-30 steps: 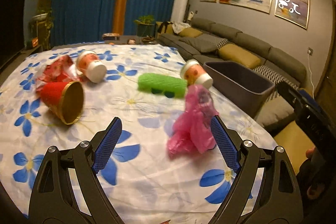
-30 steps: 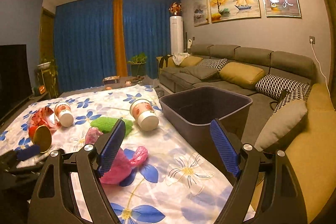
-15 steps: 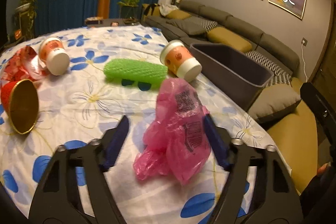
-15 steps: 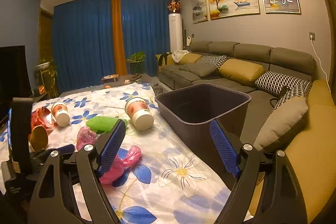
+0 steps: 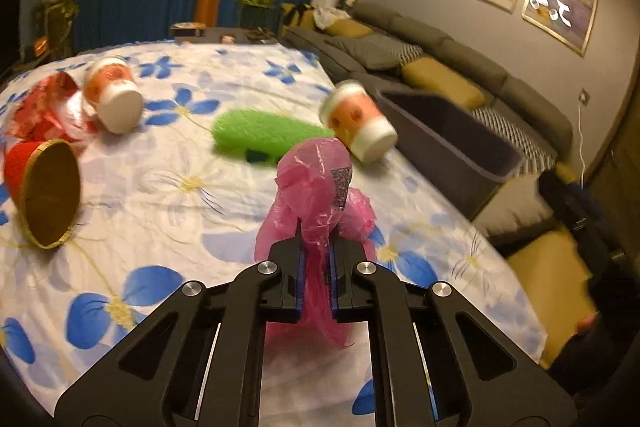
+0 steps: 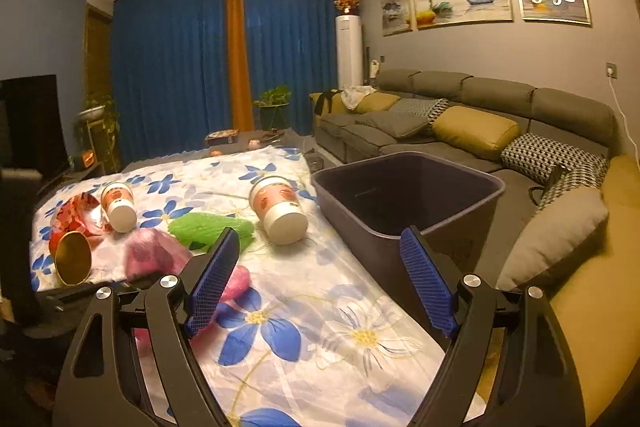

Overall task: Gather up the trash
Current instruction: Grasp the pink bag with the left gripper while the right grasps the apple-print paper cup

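Floral-clothed tabletop: pink plastic bag clamped in left gripper, just above cloth, w/ green sponge behind. Right gripper held apart, nr grey bin.

Left hand-held gripper clamped on pink plastic bag above floral tablecloth.

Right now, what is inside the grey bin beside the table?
In the right wrist view the grey bin shows only bare dark inner walls and no trash. Its floor nearest the camera is hidden behind the front rim and the right tongs.
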`<action>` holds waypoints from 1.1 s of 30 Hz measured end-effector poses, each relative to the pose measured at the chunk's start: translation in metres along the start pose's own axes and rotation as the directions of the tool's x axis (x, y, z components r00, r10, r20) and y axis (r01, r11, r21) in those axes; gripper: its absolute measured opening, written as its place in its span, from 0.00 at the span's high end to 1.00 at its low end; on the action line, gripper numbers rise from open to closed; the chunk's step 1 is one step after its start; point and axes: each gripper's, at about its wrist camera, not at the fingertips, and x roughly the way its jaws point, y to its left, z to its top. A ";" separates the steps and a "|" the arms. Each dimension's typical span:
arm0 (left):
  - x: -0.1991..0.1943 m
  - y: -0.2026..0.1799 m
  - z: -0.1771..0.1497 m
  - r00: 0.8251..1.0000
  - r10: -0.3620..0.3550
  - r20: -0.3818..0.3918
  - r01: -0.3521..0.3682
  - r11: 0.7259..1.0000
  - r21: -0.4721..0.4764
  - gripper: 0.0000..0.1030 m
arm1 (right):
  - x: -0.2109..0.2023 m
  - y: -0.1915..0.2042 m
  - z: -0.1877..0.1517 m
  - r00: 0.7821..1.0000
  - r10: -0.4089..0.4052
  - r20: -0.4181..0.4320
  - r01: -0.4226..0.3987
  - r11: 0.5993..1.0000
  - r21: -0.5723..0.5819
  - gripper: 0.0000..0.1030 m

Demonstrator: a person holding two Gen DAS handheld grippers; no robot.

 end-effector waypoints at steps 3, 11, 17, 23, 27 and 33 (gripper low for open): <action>-0.020 0.006 0.014 0.997 0.034 0.065 -0.033 0.999 -0.018 0.93 | 0.013 0.005 0.008 1.000 0.019 -0.002 -0.019 1.000 -0.017 0.22; -0.031 0.021 0.054 0.974 0.156 0.167 -0.153 0.988 -0.029 0.93 | 0.066 0.022 0.030 0.997 0.075 -0.020 -0.075 0.996 -0.049 0.22; -0.014 0.030 0.069 0.966 0.194 0.171 -0.191 0.981 -0.038 0.93 | 0.122 0.023 0.036 0.992 0.077 -0.101 -0.082 0.996 -0.041 0.22; 0.002 0.046 0.069 0.971 0.182 0.155 -0.175 0.983 -0.060 0.93 | 0.163 0.029 0.032 0.979 0.085 -0.184 -0.098 0.993 -0.061 0.22; 0.004 0.052 0.066 0.976 0.168 0.139 -0.157 0.984 -0.083 0.93 | 0.182 0.032 0.030 0.973 0.078 -0.217 -0.097 0.992 -0.078 0.22; 0.003 0.055 0.065 0.975 0.165 0.146 -0.153 0.984 -0.089 0.93 | 0.203 0.036 0.027 0.964 0.070 -0.255 -0.096 0.991 -0.091 0.24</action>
